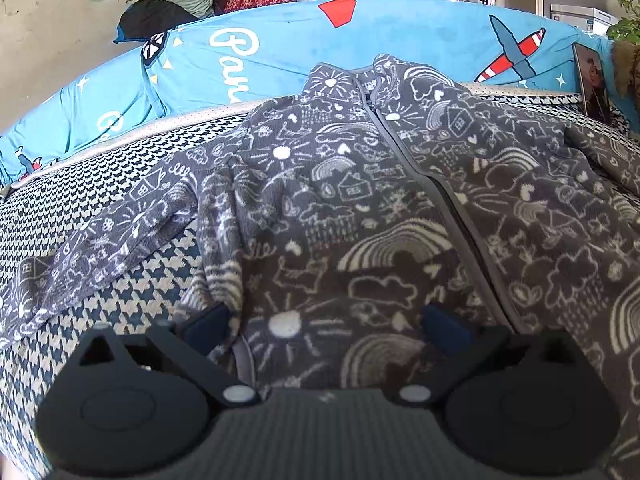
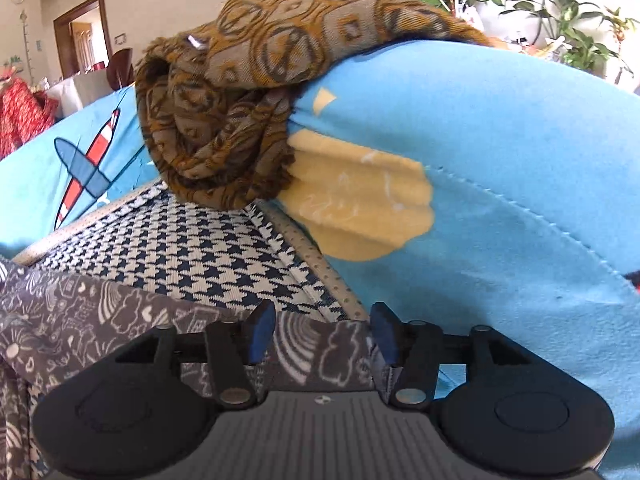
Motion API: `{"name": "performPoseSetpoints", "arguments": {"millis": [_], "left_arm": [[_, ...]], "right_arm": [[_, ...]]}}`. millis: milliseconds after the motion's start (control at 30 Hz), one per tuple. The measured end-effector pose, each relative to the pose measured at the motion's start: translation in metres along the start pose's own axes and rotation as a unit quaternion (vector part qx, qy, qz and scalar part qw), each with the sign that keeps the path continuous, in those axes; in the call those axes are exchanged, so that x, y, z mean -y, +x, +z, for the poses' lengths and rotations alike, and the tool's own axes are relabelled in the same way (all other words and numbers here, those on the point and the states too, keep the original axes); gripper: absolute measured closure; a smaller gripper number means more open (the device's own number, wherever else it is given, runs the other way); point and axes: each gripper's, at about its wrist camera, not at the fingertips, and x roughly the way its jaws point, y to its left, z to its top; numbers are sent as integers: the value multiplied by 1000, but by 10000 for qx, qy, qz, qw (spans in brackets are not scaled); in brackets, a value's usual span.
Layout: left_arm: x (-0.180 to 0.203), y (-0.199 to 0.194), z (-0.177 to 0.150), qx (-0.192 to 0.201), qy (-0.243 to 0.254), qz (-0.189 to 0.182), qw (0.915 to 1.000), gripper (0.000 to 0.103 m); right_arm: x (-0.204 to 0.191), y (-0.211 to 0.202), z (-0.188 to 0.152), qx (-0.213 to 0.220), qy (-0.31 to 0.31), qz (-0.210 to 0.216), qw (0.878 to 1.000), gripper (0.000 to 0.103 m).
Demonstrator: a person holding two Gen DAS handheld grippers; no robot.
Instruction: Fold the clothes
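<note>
A grey fleece jacket [image 1: 360, 208] with white doodle print lies spread front-up on the houndstooth seat, zip [image 1: 404, 148] closed and collar at the far end. My left gripper [image 1: 326, 328] is open wide, low over the jacket's near hem, its blue pads [image 1: 208, 326] on either side of a white sun drawing. In the right wrist view one sleeve of the jacket [image 2: 80, 320] runs in from the left, and its end [image 2: 324, 348] lies between the fingers of my right gripper [image 2: 322, 336], which stands open around the cloth.
A houndstooth cushion [image 1: 132, 292] carries the jacket. A blue blanket with aeroplanes [image 1: 280, 48] covers the sofa back and armrest [image 2: 500, 160]. A brown patterned scarf [image 2: 240, 92] hangs bunched over the armrest. A framed picture [image 1: 594, 80] leans at far right, with plants [image 2: 560, 20] behind.
</note>
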Motion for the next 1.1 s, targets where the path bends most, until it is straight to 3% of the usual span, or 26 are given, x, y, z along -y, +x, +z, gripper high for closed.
{"name": "performPoseSetpoints", "arguments": {"millis": [167, 300, 467, 567, 833, 1100], "left_arm": [[0, 1, 1, -6, -7, -7, 10000, 0], [0, 0, 1, -14, -13, -4, 10000, 0], [0, 0, 0, -11, -13, 0, 10000, 0], [1, 1, 0, -3, -15, 17, 10000, 0], [2, 1, 1, -14, -40, 40, 10000, 0], [4, 0, 3, -21, -43, 44, 10000, 0]], "right_arm": [[-10, 10, -6, -144, -408, 157, 9989, 30], [-18, 16, -12, -173, -754, 58, 9970, 30], [-17, 19, -13, -233, -715, 199, 9970, 30], [-21, 18, -14, -199, -819, 186, 9963, 38], [-33, 14, -16, -51, -1162, 99, 9932, 87], [-32, 15, -14, 31, -1056, -162, 9943, 94]]}}
